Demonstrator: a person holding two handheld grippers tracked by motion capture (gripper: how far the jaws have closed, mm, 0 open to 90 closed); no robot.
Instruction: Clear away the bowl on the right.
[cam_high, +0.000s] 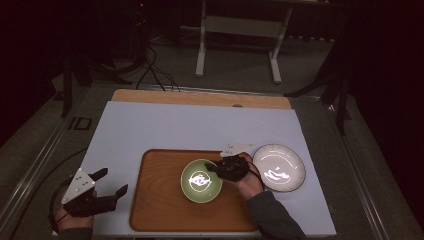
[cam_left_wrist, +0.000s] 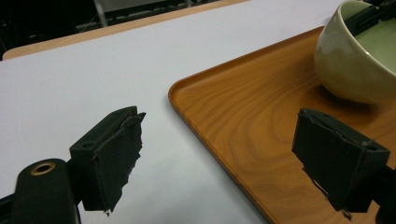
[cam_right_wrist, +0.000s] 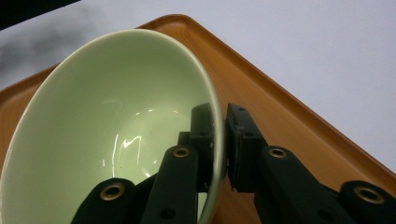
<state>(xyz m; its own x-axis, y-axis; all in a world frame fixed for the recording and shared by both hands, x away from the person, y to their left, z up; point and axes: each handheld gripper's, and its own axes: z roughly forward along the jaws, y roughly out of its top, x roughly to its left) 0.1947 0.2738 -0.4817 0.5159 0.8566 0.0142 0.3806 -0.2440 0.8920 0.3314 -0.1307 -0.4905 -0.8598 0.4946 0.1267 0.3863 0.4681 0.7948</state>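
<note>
Green bowl sits on the wooden tray, right of the tray's middle, closer to its right edge. Glossy pale green inside, creamier green on the outside wall in the left gripper view. Round, deep, thin rim, no pattern; bright light reflections on the inner bottom. Looks empty. In the right gripper view the bowl shows its smooth inside with a few glare streaks.

Right gripper is at the bowl's right rim, person's right hand behind it, grey sleeve coming from the table's near edge. Its jaws are pinched on the rim wall: one jaw inside the bowl, one outside, nearly closed with only the thin wall between them. Cannot tell if the bowl is lifted or resting flat on the tray.

Left gripper is off the tray, at the near left corner of the table, just beside the tray's left edge. Jaws spread wide, holding nothing; in the left gripper view one jaw hangs over the white table cover, the other over the tray's near left part.

White plate lies on the white cover just beside the tray's right edge, near the right hand. Glare on it too.
</note>
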